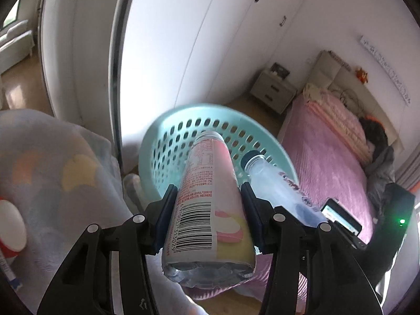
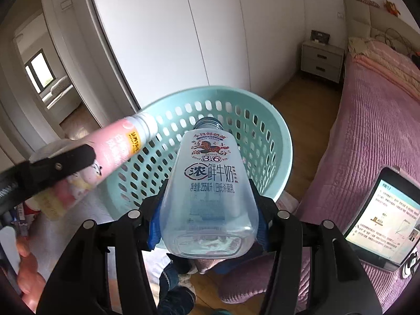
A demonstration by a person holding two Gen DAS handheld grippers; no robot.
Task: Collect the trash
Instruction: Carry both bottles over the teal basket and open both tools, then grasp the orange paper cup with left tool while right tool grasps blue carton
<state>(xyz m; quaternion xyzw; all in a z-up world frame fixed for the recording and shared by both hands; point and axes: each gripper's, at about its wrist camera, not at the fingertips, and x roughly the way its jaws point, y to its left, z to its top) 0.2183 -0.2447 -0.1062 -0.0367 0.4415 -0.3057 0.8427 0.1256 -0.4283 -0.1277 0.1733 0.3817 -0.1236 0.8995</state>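
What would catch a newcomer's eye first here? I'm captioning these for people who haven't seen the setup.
Two empty bottles, each clamped in a hand-held gripper: a pink bottle in the left hand-held gripper and a clear milk bottle in the right hand-held gripper. Both point neck-first at a teal basket on the floor beside a pink bed.

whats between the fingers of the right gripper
A clear milk bottle, empty, held by its lower body between the right gripper fingers, cap pointing toward the teal basket. The right wrist view shows it.
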